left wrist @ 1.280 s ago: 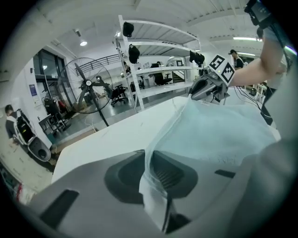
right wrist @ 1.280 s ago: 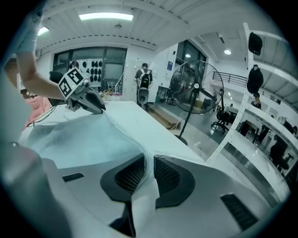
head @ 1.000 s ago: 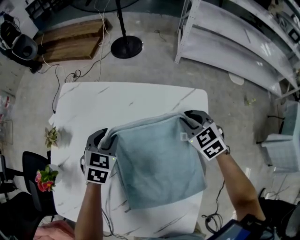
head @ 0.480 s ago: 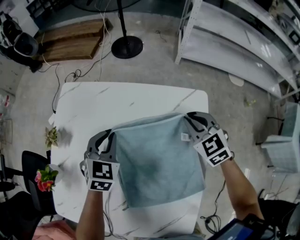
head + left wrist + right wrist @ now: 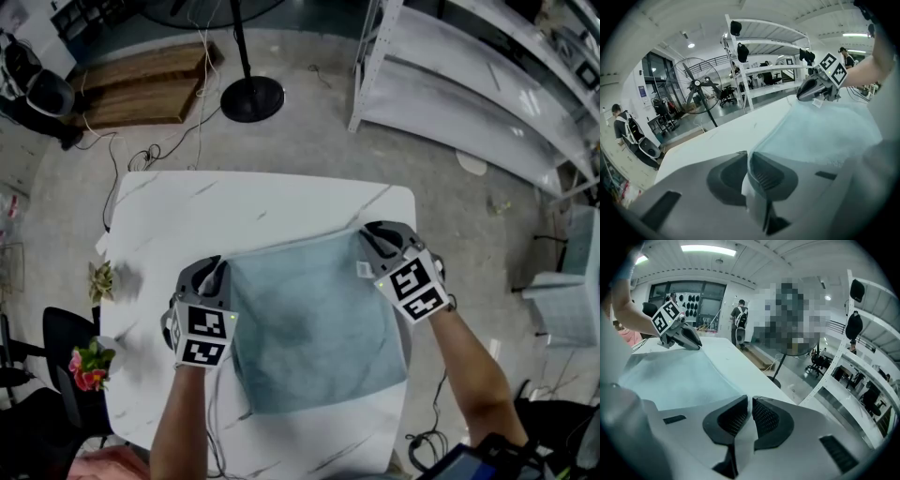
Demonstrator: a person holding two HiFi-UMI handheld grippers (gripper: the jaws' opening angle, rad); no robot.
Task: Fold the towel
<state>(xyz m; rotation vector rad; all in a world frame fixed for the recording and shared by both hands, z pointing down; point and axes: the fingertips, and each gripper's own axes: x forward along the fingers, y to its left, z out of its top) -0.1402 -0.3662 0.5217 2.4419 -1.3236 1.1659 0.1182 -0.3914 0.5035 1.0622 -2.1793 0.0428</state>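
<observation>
A light blue-grey towel (image 5: pixel 314 328) lies spread on the white marble table (image 5: pixel 244 202). My left gripper (image 5: pixel 217 272) is at the towel's far left corner. Its jaws have just been closing and are shut on that corner, and the cloth (image 5: pixel 825 136) shows pinched between the pads in the left gripper view (image 5: pixel 748 161). My right gripper (image 5: pixel 367 236) holds the far right corner. Its jaws have likewise just closed, with a fold of towel (image 5: pixel 670 376) between the pads (image 5: pixel 750 406). The far edge runs stretched between the two grippers.
A small plant (image 5: pixel 103 277) and a pot of pink flowers (image 5: pixel 89 361) stand at the table's left edge. A black chair (image 5: pixel 56 337) is beside it. On the floor beyond are a fan stand's base (image 5: pixel 253 94), a wooden pallet (image 5: pixel 141 84) and white shelving (image 5: pixel 450 84).
Both grippers' jaws have closed on the towel's far corners. The far edge, bunched and rounded before, now runs straighter between them. The hands have barely shifted.
</observation>
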